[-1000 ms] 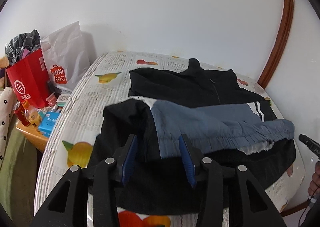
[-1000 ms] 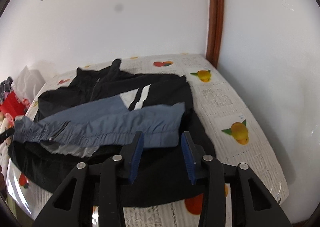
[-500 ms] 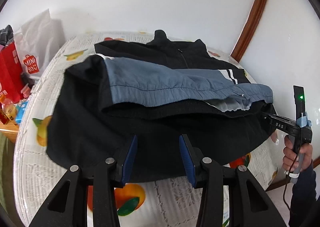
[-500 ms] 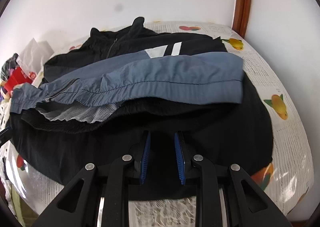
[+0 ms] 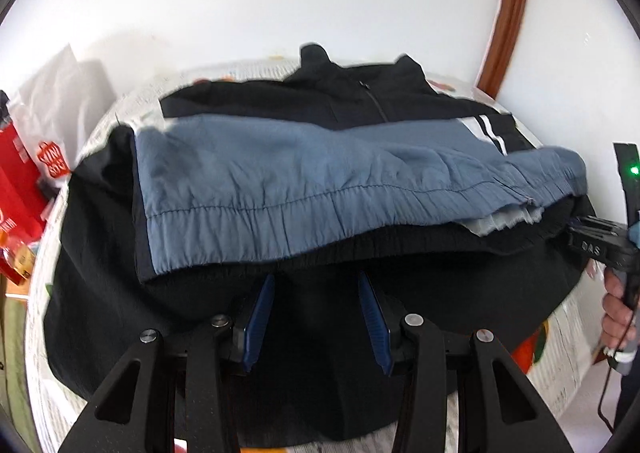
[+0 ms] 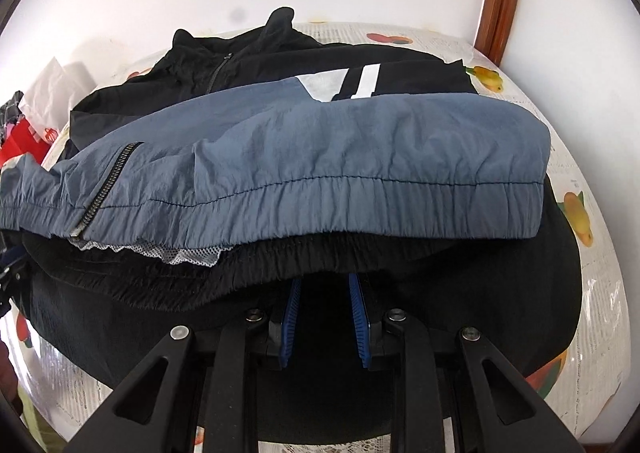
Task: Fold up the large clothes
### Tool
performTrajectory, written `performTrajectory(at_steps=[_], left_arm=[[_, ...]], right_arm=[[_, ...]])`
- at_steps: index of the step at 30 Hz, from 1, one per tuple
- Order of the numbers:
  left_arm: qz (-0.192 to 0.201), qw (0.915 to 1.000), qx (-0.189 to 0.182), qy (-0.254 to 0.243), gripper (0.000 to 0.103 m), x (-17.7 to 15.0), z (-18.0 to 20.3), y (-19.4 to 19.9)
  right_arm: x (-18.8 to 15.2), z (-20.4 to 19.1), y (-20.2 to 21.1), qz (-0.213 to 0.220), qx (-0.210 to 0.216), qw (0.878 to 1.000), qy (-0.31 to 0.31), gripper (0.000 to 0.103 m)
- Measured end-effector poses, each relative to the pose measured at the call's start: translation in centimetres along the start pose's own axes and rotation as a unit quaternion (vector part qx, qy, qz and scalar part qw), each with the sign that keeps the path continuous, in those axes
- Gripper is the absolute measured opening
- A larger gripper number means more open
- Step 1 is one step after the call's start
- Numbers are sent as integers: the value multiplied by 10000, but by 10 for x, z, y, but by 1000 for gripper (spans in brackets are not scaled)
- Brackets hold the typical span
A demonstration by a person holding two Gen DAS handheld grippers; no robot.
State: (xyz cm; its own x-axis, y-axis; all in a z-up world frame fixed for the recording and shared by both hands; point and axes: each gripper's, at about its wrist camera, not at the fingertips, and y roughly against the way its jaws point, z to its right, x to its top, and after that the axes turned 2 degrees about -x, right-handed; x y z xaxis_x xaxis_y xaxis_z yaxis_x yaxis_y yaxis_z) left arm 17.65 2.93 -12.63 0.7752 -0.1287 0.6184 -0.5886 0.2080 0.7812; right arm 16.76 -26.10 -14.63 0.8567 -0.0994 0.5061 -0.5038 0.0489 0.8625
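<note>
A large black jacket [image 5: 344, 101] with a blue-grey lower panel [image 5: 320, 181] and white stripes lies on the round table; it also shows in the right wrist view [image 6: 320, 157]. The blue-grey hem is folded up over the black body. My left gripper [image 5: 316, 317] is open, its blue pads low over the black fabric just below the folded hem. My right gripper [image 6: 323, 317] is open with a narrower gap, its fingertips under the edge of the black ribbed band [image 6: 280, 261]. The right gripper also shows at the right edge of the left wrist view [image 5: 600, 249].
The table wears a fruit-print cover [image 6: 576, 213]. A red shopping bag [image 5: 20, 189] and a white bag [image 5: 56, 93] stand left of the table. White walls and a brown wooden frame [image 5: 508, 13] stand behind.
Both grippers have moved down and closer to the jacket's near folded edge. The right gripper's gap narrowed from a second ago. The jacket fills more of both views.
</note>
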Motion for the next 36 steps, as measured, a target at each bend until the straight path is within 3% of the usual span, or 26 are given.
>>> performTrajectory(at_steps=[7,14,19,23,25,29,36], left_arm=[[269,9989,263,278,41,33,-19,-1],[524,9974,430,258,41,68,-28,-8],[565,9964,537,334,41,93,-39,-26],[846,9940,593,352,41,107,-49,-22],[882,9928,697,403,42,111,-58,-20],[701,9939,675,524,47,113,-73,-26],[332,9929,1019,507,47,110,-95,-50]], right_arm=[[29,2,7,292,246,9991,-158,24],[71,19,10,750,436,9948,-529,24],[101,34,-5,864,171,9942,-620,24],[118,45,-23,764,-292,9949,-595,24],[123,50,-27,789,-325,9946,-595,26],[131,59,-32,886,-492,9935,-527,47],[141,61,-57,675,-777,9946,-159,49]])
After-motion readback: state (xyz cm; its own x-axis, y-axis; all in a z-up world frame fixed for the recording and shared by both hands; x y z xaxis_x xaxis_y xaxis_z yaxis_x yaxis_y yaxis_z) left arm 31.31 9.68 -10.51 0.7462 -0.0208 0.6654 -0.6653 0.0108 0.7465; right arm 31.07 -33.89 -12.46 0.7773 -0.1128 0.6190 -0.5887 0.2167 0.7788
